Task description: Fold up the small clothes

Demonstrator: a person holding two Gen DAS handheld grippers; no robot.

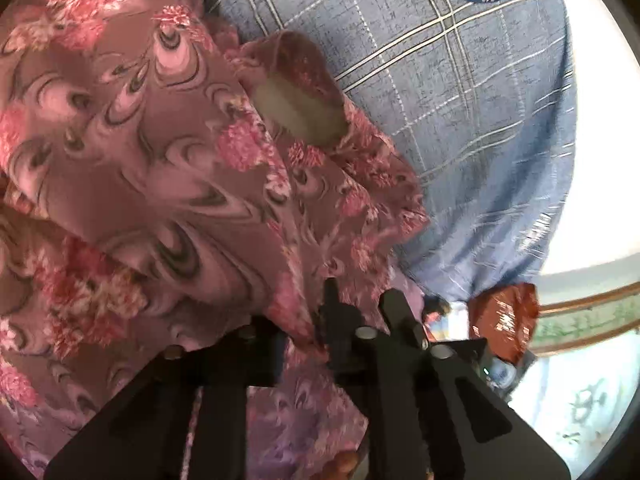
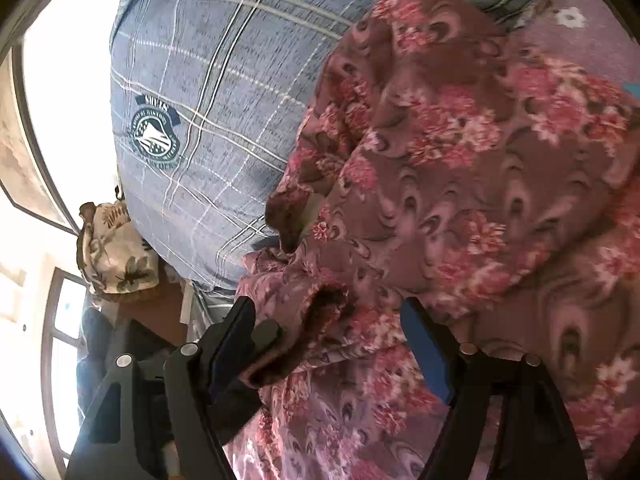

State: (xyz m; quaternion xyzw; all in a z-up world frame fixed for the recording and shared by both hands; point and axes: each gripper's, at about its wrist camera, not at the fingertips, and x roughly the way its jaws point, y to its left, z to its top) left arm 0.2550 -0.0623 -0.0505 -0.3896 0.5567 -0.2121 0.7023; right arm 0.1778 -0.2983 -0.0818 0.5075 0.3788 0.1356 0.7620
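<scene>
A mauve garment with pink flowers and swirl print (image 1: 168,184) fills the left of the left wrist view and the right of the right wrist view (image 2: 480,184). My left gripper (image 1: 308,320) is shut on a fold of this garment, the cloth pinched between its black fingers (image 1: 340,320). My right gripper (image 2: 332,320) stands open, its fingers (image 2: 236,332) wide apart around a rolled hem of the garment (image 2: 320,312); the cloth lies between them without being pinched.
A person in a blue checked shirt with a crest badge (image 1: 460,100) stands right behind the garment; the shirt also shows in the right wrist view (image 2: 208,120). A red packet (image 1: 504,320) and a leaf-print cushion (image 2: 116,248) lie behind. Bright windows at the edges.
</scene>
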